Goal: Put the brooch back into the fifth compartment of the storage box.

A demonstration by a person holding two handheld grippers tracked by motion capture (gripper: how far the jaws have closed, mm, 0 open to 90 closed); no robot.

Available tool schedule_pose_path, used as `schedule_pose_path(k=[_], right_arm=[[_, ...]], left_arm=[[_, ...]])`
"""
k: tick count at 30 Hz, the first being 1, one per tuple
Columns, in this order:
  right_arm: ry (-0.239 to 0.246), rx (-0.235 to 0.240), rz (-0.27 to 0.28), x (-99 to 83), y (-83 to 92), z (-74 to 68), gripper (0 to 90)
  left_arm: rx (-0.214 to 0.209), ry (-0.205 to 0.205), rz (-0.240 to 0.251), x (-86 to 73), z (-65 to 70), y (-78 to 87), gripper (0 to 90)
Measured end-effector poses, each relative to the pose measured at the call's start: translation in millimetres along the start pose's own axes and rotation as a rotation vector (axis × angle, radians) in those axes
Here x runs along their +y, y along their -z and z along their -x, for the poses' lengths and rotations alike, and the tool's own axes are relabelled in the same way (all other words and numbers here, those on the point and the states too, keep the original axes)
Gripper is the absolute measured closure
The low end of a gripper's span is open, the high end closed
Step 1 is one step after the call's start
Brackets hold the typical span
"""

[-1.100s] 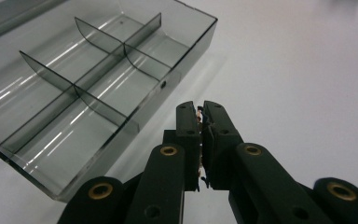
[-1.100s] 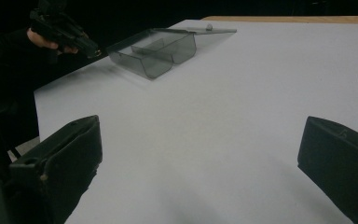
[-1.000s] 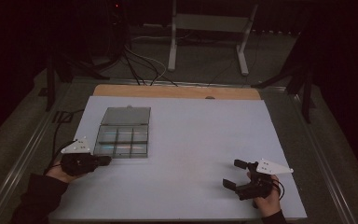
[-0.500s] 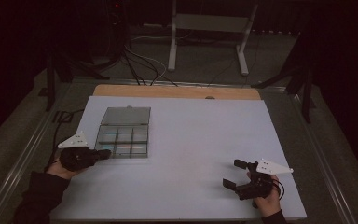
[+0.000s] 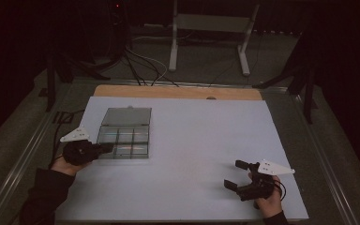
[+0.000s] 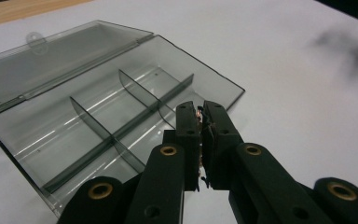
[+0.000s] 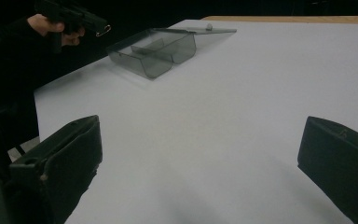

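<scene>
Left gripper (image 6: 200, 140) pinched on a small safety pin (image 6: 199, 113), poised over the near edge of the open compartment box (image 6: 107, 116) at table's (image 5: 206, 140) left. Right gripper (image 5: 243, 178) spread wide, empty. Light, thin, slippery wire, probably; best gripped mid-body.

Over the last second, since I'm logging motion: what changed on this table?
The left gripper, shut on a small metal piece, edged slightly away from the person beside the clear plastic compartment box. The open right gripper, the box and the white table stayed put.
</scene>
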State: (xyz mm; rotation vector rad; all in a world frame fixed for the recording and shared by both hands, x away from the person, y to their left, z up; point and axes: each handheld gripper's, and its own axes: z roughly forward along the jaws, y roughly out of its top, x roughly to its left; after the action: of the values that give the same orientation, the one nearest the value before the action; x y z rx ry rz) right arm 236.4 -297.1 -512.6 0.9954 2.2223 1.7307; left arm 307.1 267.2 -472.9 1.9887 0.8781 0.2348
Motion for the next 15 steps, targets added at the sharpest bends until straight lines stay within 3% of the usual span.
schedule_pose_path(k=[11,15], right_arm=[[0.003,0.001,-0.002,0.2,0.1,-0.5,0.0],[0.007,0.001,-0.003,0.3,0.5,-0.8,0.0]], left_arm=[[0.004,0.044,0.041,7.6,-4.0,-12.4,87.4],[0.032,0.056,0.038,10.3,-4.3,-18.1,87.4]])
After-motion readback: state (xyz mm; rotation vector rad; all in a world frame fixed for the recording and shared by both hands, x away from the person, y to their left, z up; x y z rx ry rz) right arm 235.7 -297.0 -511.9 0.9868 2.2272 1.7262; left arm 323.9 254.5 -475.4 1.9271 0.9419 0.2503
